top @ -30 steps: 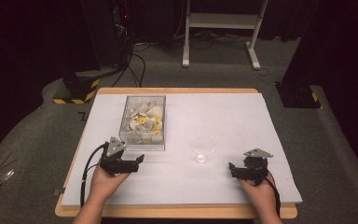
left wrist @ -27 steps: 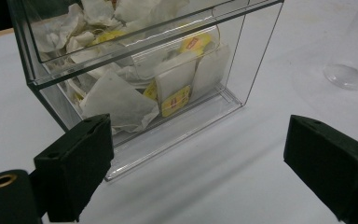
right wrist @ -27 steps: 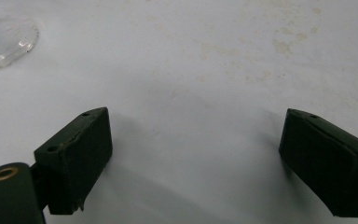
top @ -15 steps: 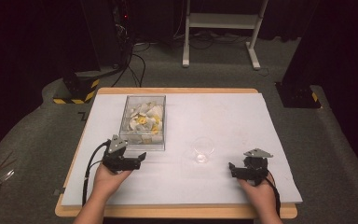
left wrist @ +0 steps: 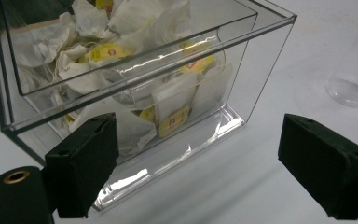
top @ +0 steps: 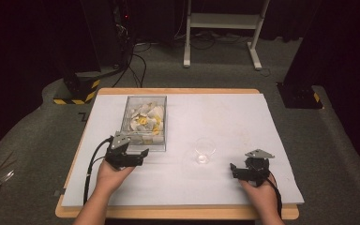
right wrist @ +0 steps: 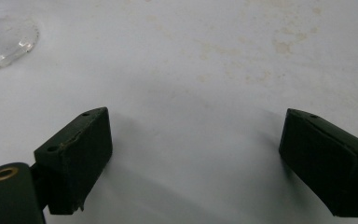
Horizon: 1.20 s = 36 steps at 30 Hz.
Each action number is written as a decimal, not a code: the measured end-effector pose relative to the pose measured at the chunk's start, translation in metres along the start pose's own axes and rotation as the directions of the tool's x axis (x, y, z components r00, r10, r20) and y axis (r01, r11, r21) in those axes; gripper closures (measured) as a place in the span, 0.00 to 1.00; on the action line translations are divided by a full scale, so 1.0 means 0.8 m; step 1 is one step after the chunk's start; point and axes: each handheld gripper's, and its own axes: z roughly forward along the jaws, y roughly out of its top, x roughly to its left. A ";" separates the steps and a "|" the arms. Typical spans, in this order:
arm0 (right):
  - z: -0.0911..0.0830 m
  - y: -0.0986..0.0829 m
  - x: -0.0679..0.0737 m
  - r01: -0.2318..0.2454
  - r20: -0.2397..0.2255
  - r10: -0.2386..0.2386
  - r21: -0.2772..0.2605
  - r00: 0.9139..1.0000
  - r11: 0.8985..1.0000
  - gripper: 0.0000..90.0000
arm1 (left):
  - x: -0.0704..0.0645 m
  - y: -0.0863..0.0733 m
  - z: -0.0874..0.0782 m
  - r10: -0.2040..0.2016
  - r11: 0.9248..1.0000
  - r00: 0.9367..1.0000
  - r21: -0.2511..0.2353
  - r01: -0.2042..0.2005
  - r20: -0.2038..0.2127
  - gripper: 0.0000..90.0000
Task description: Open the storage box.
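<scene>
The table (top: 262,122) carries a clear box (top: 145,123) of tea bags (top: 145,119). Right of the box stands a glass (top: 204,151). Just before the box, the left gripper (top: 140,156) has jaws apart; well right of it the right gripper (top: 234,169) gapes too, empty

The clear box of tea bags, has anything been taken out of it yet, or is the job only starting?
Only starting, it seems. The clear box is full of tea bags; the glass cup beside it looks empty. The left gripper hovers open at the box; the right gripper waits open over bare table. Picking and moving are left.
</scene>
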 end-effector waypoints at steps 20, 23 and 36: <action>0.000 0.000 0.000 0.000 0.001 0.000 -0.001 1.000 1.000 0.10 | 0.003 0.001 0.015 -0.033 0.999 0.999 -0.022 0.032 -0.016 0.20; 0.000 0.000 0.000 0.000 0.001 0.000 -0.001 1.000 1.000 0.10 | 0.002 0.002 0.017 -0.037 0.999 0.999 -0.025 0.036 -0.024 0.21; 0.000 0.000 0.000 -0.001 0.001 0.001 -0.001 1.000 1.000 0.10 | -0.005 0.008 0.023 -0.007 1.000 0.999 -0.010 0.007 -0.032 0.22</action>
